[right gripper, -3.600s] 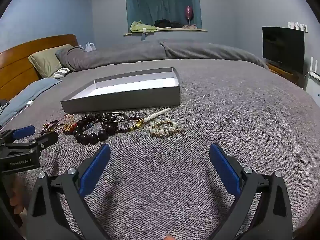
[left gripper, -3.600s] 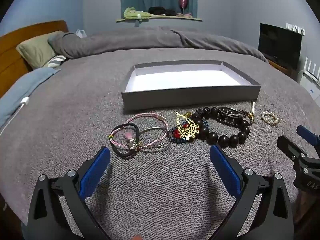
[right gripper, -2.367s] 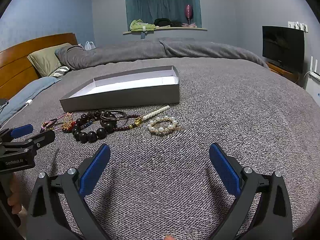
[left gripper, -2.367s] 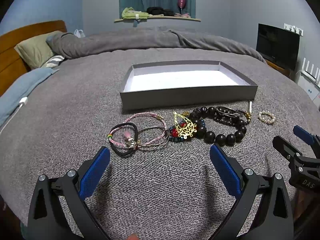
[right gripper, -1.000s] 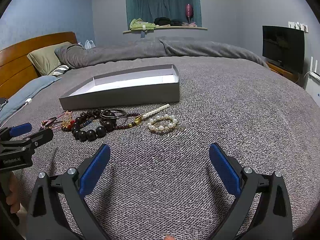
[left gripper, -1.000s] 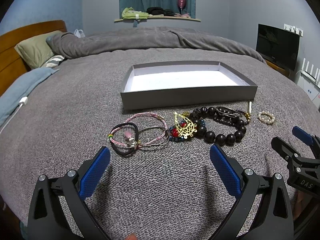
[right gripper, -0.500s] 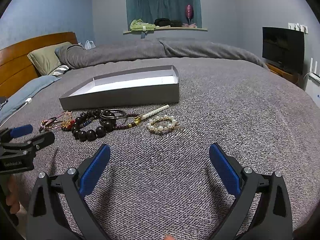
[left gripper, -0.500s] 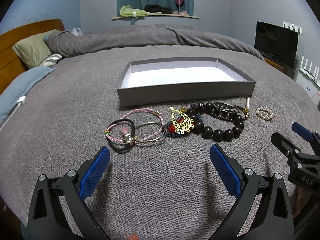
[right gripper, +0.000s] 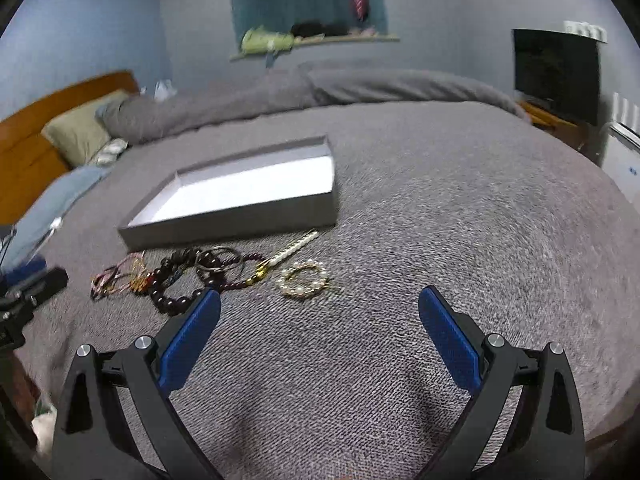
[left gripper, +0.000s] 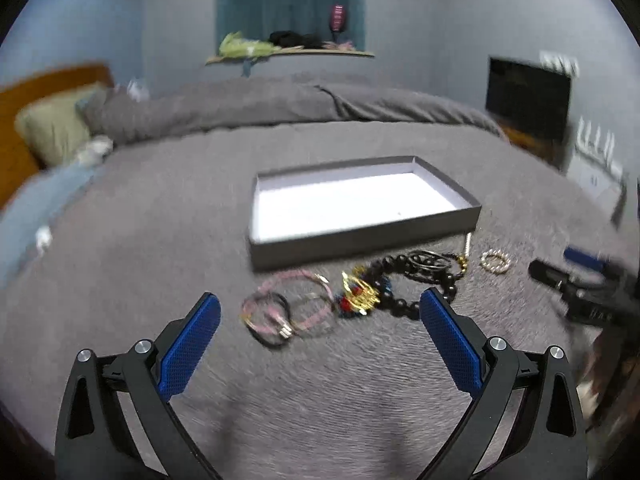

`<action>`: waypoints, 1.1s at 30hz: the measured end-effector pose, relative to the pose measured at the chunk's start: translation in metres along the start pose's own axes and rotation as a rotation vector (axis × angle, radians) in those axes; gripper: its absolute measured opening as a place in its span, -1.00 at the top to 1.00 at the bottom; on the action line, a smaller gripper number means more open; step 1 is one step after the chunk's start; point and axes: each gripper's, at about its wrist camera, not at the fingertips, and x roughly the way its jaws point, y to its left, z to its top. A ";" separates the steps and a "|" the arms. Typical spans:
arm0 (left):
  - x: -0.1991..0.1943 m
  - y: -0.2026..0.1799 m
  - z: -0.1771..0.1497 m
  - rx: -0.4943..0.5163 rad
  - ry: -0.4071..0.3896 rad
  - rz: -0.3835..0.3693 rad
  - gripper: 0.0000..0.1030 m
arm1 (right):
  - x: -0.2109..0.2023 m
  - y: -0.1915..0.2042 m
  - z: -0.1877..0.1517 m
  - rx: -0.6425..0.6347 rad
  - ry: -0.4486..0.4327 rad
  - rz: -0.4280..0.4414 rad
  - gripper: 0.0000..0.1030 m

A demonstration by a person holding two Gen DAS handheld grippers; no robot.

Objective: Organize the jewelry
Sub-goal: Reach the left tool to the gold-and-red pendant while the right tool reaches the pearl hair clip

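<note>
An empty grey box point(left gripper: 360, 236) point(right gripper: 240, 220) with a white floor lies on the grey bedspread. In front of it a row of jewelry rests on the cover: pink and black cord bracelets point(left gripper: 286, 310), a gold and red pendant piece point(left gripper: 360, 294), dark bead strands point(left gripper: 424, 276) point(right gripper: 188, 276), a pearl stick point(right gripper: 294, 247) and a pearl ring bracelet point(left gripper: 496, 261) point(right gripper: 305, 280). My left gripper point(left gripper: 320, 336) hovers open just short of the cord bracelets. My right gripper point(right gripper: 320, 334) hovers open just short of the pearl bracelet. Neither holds anything.
The bed carries a rumpled grey duvet point(right gripper: 320, 88) and a green pillow point(right gripper: 76, 132) at the far side, with a wooden headboard point(right gripper: 24, 148) at left. A black TV point(right gripper: 556, 72) stands at right. Bare bedspread point(right gripper: 460, 220) stretches right of the box.
Both grippers have moved forward and tilted down toward the jewelry, which now sits closer to the fingertips. Both now views are motion-blurred. The jewelry and box have not moved.
</note>
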 end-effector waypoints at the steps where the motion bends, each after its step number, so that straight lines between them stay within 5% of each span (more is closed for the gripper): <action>1: -0.002 0.001 0.007 0.021 0.006 0.002 -0.93 | -0.003 0.001 0.005 -0.005 0.000 -0.001 -0.90; 10: -0.022 0.031 0.059 0.008 0.005 -0.008 -0.93 | -0.014 -0.005 0.043 -0.005 0.022 0.075 -0.90; 18: 0.035 0.046 0.038 0.041 0.098 0.047 -0.90 | 0.027 -0.016 0.034 -0.029 0.067 0.090 -0.90; 27: 0.072 0.025 0.017 0.043 0.121 -0.087 -0.76 | 0.050 -0.014 0.008 -0.083 0.078 0.176 -0.89; 33: 0.087 0.008 0.007 0.041 0.140 -0.177 -0.42 | 0.057 -0.009 0.008 -0.097 0.068 0.193 -0.64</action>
